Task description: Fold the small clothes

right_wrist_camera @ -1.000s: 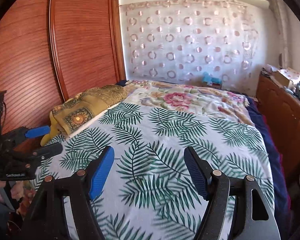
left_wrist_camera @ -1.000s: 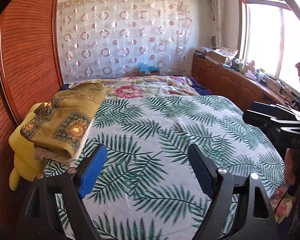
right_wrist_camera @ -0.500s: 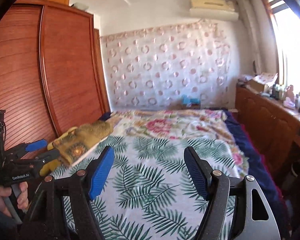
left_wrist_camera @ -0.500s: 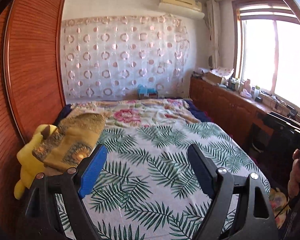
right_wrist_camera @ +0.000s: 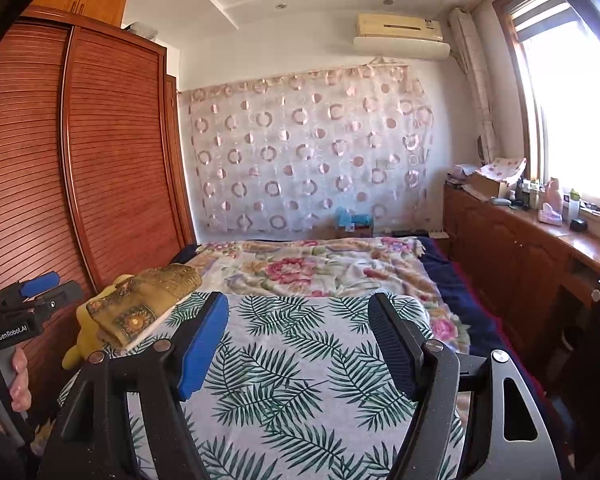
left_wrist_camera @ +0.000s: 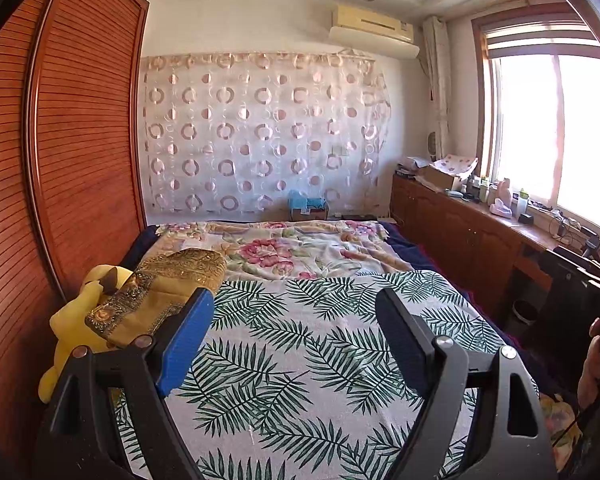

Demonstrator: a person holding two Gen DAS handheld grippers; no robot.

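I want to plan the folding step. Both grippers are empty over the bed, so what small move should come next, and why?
Probably swing the left gripper toward the folded gold cloth beside the yellow plush. Both grippers, the right gripper too, are open and hold nothing, and no other garment shows on the leaf-print sheet.

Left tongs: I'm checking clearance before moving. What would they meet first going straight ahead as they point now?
Probably the palm-leaf sheet on the bed: the open left tongs point slightly down at it, with nothing between. Depth is unclear.
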